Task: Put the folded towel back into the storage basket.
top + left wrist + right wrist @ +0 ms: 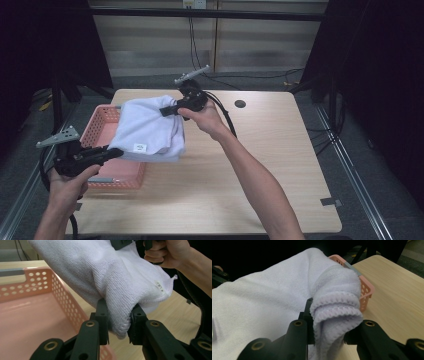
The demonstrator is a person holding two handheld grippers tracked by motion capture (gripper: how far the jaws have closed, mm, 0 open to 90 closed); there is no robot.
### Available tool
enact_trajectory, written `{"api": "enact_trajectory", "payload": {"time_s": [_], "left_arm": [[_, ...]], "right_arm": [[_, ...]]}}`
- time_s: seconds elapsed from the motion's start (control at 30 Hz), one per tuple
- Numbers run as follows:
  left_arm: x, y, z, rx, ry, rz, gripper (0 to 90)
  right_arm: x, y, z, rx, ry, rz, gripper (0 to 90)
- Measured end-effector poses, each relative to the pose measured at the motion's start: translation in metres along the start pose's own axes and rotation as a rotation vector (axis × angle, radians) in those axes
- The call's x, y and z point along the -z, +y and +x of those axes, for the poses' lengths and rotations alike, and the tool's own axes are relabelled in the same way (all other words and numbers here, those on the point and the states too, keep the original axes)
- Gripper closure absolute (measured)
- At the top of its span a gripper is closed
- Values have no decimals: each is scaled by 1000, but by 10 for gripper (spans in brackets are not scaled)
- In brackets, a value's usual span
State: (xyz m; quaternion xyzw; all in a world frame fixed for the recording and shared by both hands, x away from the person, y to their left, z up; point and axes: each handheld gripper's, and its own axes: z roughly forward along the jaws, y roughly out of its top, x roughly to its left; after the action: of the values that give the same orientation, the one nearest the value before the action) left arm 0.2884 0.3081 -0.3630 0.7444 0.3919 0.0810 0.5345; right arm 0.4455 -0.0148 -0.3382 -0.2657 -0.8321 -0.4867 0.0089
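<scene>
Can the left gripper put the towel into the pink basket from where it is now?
Probably yes. The left gripper holds the towel beside the open basket, with nothing between them, but the right gripper holds the other end.

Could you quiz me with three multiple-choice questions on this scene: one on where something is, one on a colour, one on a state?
1. Where is the basket?
A. at the table's left edge
B. at its right edge
C. on the floor

2. What colour is the towel?
A. green
B. white
C. black

3. How is the towel held?
A. lying flat
B. by one tool
C. by both tools

Answers: 1 A, the high view shows it by the left edge. 2 B, white in all views. 3 C, the left tool and right tool each pinch a bunched end.
</scene>
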Motion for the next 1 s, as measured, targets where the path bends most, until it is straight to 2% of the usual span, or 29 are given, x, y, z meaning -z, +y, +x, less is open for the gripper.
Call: {"api": "enact_trajectory", "payload": {"time_s": [0.2,0.4,0.7,0.87,1.0], "left_arm": [[13,-1,13,21,35,-19,742],[26,-2,24,36,65,-26,742],[46,-3,44,75,102,-30,743],[57,-8,55,106,123,-32,745],[64,-15,59,113,145,-25,744]], "right_arm": [[-18,11,3,-13,15,-10,703],[-35,24,10,-2,3,8,704],[-63,37,17,-23,-2,23,705],[-80,40,23,-27,10,27,706],[-95,40,26,-31,18,36,706]]}}
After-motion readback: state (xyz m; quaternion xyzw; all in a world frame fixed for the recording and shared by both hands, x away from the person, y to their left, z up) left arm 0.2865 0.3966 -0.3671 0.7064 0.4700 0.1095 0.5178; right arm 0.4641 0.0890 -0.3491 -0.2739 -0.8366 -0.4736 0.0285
